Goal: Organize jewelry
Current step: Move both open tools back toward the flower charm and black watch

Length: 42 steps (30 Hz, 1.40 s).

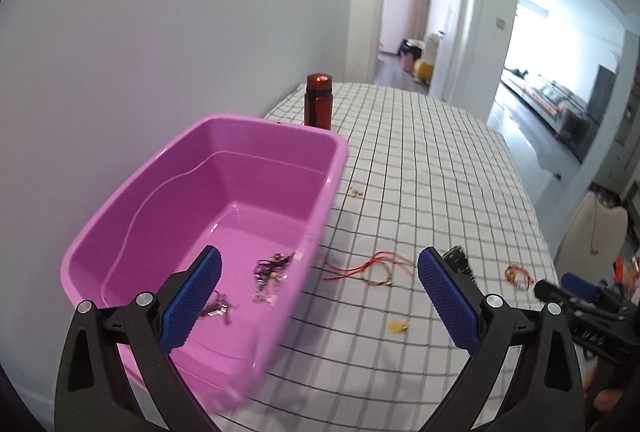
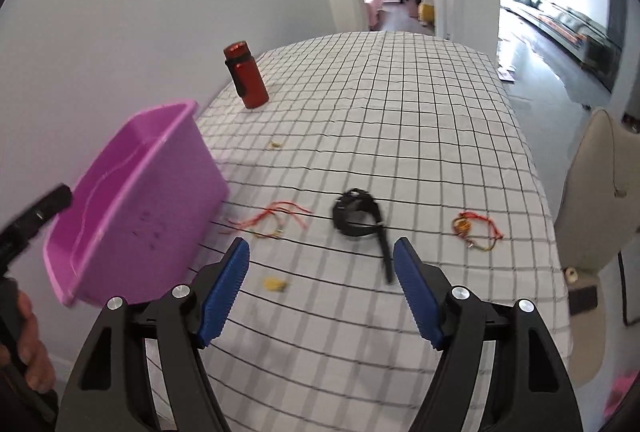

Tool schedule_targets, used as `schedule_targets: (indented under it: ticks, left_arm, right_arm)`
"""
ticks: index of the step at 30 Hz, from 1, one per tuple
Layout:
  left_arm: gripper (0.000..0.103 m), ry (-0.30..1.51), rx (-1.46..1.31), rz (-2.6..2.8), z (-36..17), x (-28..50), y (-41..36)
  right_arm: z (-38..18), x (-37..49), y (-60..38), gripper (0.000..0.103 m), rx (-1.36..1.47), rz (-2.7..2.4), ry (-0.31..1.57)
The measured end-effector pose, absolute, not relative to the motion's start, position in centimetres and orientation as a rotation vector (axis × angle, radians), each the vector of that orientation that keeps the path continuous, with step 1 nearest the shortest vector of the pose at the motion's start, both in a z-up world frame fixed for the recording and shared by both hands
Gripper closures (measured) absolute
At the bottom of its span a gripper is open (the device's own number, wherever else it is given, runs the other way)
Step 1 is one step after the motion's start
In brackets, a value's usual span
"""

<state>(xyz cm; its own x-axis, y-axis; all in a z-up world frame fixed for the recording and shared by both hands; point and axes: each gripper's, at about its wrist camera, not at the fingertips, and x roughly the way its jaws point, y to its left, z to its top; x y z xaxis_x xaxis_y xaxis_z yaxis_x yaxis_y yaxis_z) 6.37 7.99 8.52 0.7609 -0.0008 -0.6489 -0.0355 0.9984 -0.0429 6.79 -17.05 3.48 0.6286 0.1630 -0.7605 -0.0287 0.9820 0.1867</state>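
One pink tub [image 1: 224, 191] is seen on one checked tablecloth [image 2: 400, 111]. One red bottle [image 2: 245, 75] is counted. On the cloth, two red string bracelets are found, one near the tub [image 2: 276, 218] and one further right [image 2: 474, 228]. One black watch [image 2: 358, 218] is counted, and two small yellow pieces [image 2: 274, 284] [image 2: 275, 143]. Inside the tub, a small heap of jewelry [image 1: 272, 272] is seen; its pieces cannot be counted.
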Motion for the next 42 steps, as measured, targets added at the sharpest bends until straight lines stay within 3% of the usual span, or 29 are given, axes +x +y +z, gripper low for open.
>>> schedule_targets:
  ticks: [15,31,42]
  left_arm:
    - [0.006,0.868,-0.150,0.288,-0.6,4.3,-2.4]
    - [0.006,0.980,-0.202,0.326,-12.4,8.8,-3.2]
    - [0.006,0.970,-0.212,0.323,-15.3,11.1,-2.9]
  right_arm:
    - [-4.0,11.3,-22.7,0.032,-0.036,0.419,0.971]
    - [-12.3,17.4,-20.8,0.032,-0.095,0.473,0.973]
    - [-14.3,19.5,-19.0,0.032,-0.131,0.461,0.958]
